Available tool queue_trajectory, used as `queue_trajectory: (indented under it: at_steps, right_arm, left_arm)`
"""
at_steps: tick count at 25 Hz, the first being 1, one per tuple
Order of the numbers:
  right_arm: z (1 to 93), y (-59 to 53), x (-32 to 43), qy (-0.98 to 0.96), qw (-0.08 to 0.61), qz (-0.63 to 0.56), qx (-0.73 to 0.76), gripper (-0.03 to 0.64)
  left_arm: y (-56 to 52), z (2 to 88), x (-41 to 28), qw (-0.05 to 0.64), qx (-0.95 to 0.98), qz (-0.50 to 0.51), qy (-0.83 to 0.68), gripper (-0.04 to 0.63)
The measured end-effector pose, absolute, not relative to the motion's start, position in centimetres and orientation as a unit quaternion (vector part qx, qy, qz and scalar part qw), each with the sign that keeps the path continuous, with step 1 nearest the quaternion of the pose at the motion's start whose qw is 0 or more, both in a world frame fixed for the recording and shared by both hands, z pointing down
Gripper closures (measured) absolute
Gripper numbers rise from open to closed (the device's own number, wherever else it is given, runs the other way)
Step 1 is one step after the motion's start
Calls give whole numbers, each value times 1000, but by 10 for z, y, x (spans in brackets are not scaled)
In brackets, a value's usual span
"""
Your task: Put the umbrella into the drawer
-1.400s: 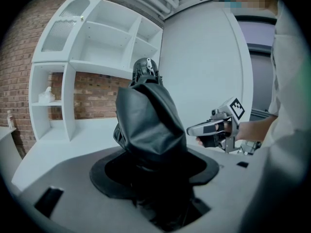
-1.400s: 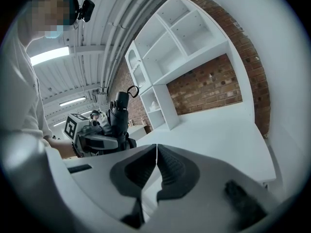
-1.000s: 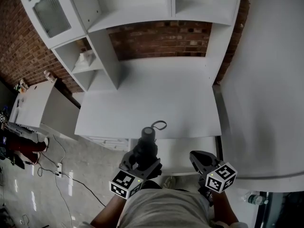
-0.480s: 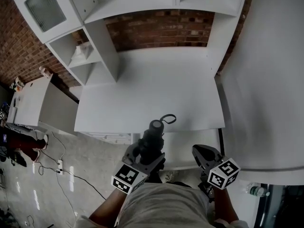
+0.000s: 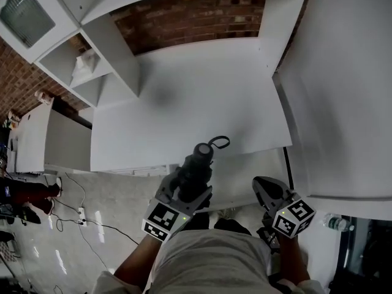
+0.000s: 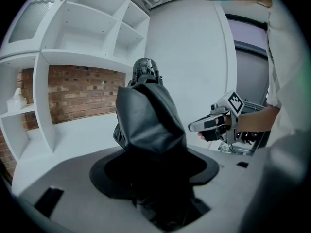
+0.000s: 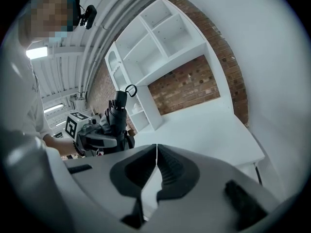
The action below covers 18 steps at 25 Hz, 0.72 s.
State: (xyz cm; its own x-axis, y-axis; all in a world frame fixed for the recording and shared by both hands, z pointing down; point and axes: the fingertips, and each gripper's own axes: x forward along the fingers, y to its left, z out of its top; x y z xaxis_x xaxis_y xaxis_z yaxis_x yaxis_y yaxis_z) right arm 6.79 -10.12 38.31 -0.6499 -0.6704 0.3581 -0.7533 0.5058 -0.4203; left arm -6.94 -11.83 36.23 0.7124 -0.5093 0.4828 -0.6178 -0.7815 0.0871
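A black folded umbrella stands nearly upright in my left gripper, which is shut on its lower body. Its handle knob and strap loop reach up over the front edge of the white desk. In the left gripper view the umbrella fills the space between the jaws. My right gripper hovers to the right of it, near the desk's front right corner, shut with nothing in it; its pads meet. A white panel, perhaps the drawer, juts out below the desk edge between the grippers.
White shelves rise at the desk's back left before a brick wall. A tall white panel borders the right side. A low white cabinet, floor cables and a bottle lie around.
My left gripper has carried the umbrella a little forward and to the right along the desk's front edge. The head view has tilted further down. The right gripper has hardly moved.
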Motion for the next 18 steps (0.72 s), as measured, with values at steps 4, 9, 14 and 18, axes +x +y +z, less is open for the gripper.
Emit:
queue_trajectory:
  at_steps: [4, 9, 14, 18]
  right_arm:
    - [393, -101, 76, -854, 77, 289, 427, 589]
    - [401, -102, 74, -846, 78, 295, 436, 589]
    - [411, -96, 75, -843, 78, 297, 442, 589]
    - [420, -91, 72, -839, 81, 311, 438, 589]
  left_arm:
    - [-124, 376, -63, 126, 921, 229, -289, 307]
    - [-126, 395, -60, 122, 923, 248, -269, 307]
    - [-118, 411, -56, 120, 922, 263, -256, 307]
    - [-119, 422, -53, 130, 921, 270, -247, 307]
